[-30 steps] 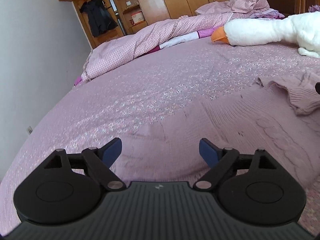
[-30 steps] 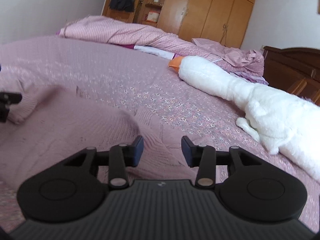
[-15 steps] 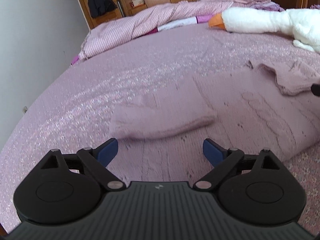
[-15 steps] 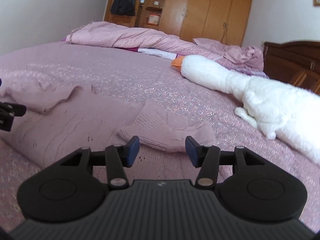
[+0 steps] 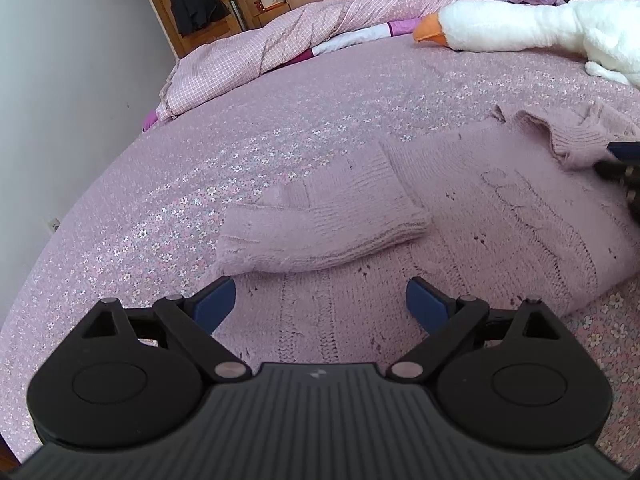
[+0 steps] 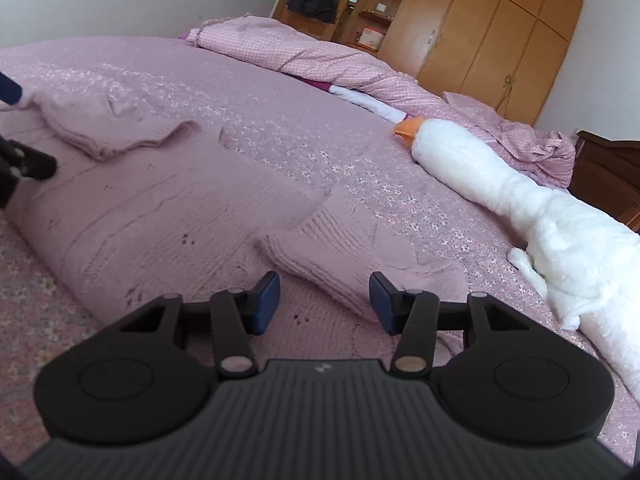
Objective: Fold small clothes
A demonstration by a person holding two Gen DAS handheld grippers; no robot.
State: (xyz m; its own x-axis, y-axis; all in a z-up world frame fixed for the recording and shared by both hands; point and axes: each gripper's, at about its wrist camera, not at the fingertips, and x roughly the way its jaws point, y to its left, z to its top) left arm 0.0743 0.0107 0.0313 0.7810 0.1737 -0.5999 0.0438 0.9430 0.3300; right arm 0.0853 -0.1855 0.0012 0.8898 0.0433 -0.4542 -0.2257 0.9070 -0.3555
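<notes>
Mauve knit: a small sweater (image 5: 500,216) lies flat on the bed (image 5: 280,120), both sleeves folded in over its body.
Left sleeve (image 5: 320,228): lies across the body, just ahead of the left gripper.
Right sleeve (image 6: 352,256): lies across the body, its cuff end between the right gripper's fingers.
Left gripper (image 5: 320,304): jaws wide apart above the sweater's hem, nothing between the pads; they have just been opening.
Right gripper (image 6: 324,300): jaws partly apart and just closing, the pads not pressing on the sleeve.
Plush goose (image 6: 520,208): white, lies on the bed beyond the sweater, apart from it.
Quilt (image 5: 280,36): pink checked, bunched at the far edge.
</notes>
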